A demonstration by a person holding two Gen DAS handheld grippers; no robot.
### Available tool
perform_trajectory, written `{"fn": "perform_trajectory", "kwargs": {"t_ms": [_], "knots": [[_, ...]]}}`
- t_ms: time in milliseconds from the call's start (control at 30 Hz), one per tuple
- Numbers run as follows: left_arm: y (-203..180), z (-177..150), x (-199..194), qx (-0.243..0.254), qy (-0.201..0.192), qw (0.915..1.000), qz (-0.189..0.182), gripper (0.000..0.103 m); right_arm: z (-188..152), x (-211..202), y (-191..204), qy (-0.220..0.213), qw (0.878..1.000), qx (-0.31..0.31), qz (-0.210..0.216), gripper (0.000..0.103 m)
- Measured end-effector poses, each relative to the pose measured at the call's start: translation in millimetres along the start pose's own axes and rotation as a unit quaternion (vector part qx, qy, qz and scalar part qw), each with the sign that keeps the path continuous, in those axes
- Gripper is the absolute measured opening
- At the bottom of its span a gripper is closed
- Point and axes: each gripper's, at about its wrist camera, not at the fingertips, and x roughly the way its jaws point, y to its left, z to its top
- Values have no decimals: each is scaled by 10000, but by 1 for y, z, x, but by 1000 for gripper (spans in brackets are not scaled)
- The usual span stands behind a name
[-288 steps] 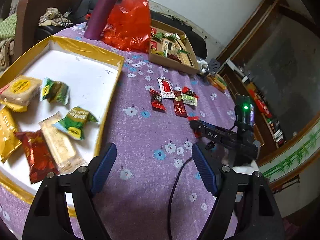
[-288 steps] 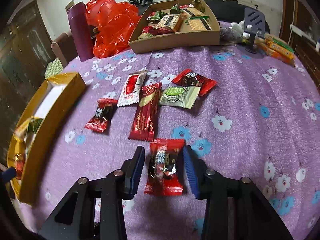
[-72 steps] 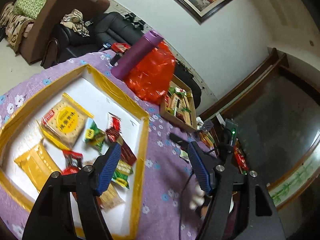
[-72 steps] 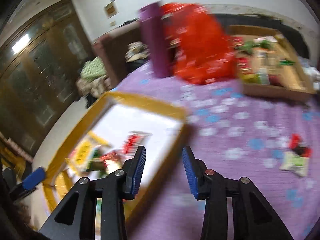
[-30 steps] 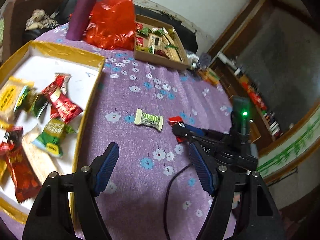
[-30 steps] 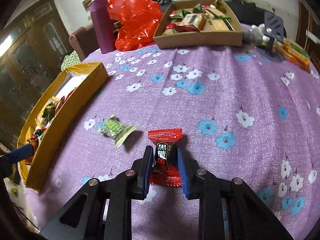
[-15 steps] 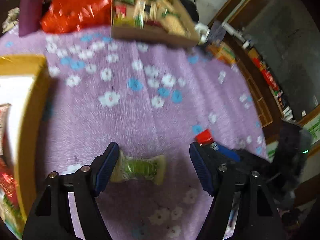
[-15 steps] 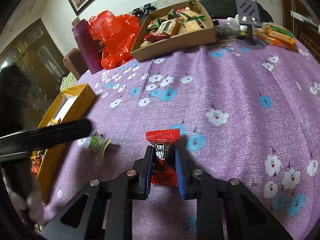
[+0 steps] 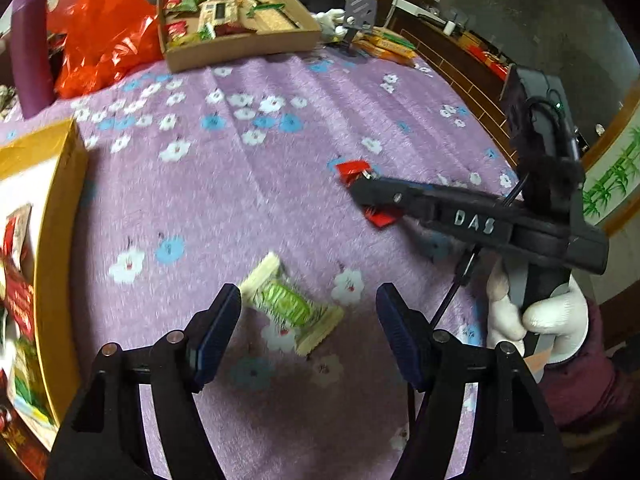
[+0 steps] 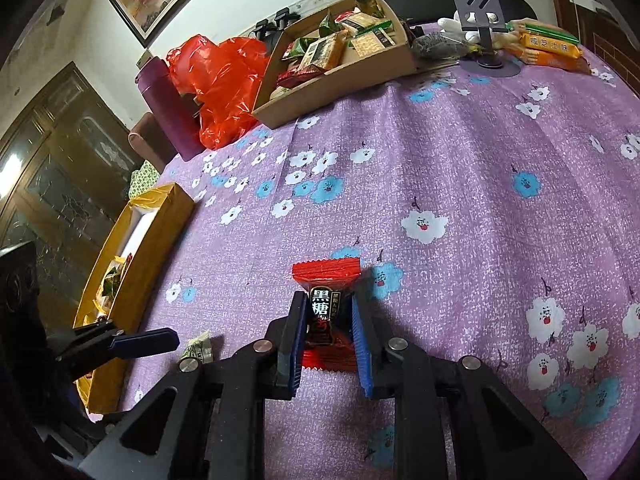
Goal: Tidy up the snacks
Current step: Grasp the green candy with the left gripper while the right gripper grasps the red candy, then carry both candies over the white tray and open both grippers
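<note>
A green-and-white wrapped snack (image 9: 290, 304) lies on the purple flowered cloth, slanted between the fingers of my left gripper (image 9: 308, 304). That gripper is open and its pads stand clear of the wrapper. My right gripper (image 10: 326, 320) is shut on a red candy packet (image 10: 326, 278) with a black label, low over the cloth. In the left wrist view the right gripper (image 9: 368, 190) reaches in from the right with the red candy packet (image 9: 352, 170) at its tip. The yellow-walled box (image 9: 56, 240) at the left holds several wrapped snacks.
A cardboard tray (image 9: 240, 46) full of snacks sits at the far side, beside a red plastic bag (image 9: 100, 28) and a purple bottle (image 9: 30, 52). A phone stand (image 9: 360, 12) and orange packets (image 9: 388, 46) lie far right. A white-gloved hand (image 9: 540, 312) holds the right gripper.
My left gripper has swung away from the yellow box, dropped toward the cloth and now straddles the green snack. The right gripper stays shut on the red candy and has shifted slightly.
</note>
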Motion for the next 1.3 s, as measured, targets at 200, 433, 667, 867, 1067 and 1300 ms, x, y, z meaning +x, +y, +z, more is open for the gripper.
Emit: {"fn": "perform_trajectory", "kwargs": {"t_ms": [200, 433, 667, 867, 1067, 1300], "knots": [[3, 0, 10, -453, -66, 9989, 101, 69, -1, 0, 2, -34, 10000, -35, -57, 24], [-21, -2, 22, 303, -329, 9954, 848, 44, -3, 0, 6, -66, 9998, -115, -138, 24], [-6, -12, 8, 34, -556, 9965, 620, 20, -5, 0, 13, -162, 9987, -328, -363, 22], [17, -16, -27, -495, -1031, 9925, 430, 20, -6, -1, 14, -275, 9983, -334, -389, 22], [60, -31, -85, -1130, -1722, 9779, 354, 20, -8, -8, 26, -516, 9968, -456, -405, 22], [127, -43, -135, -1859, -2126, 9581, 482, 20, 1, -16, 78, -511, 9954, -800, -99, 21]]}}
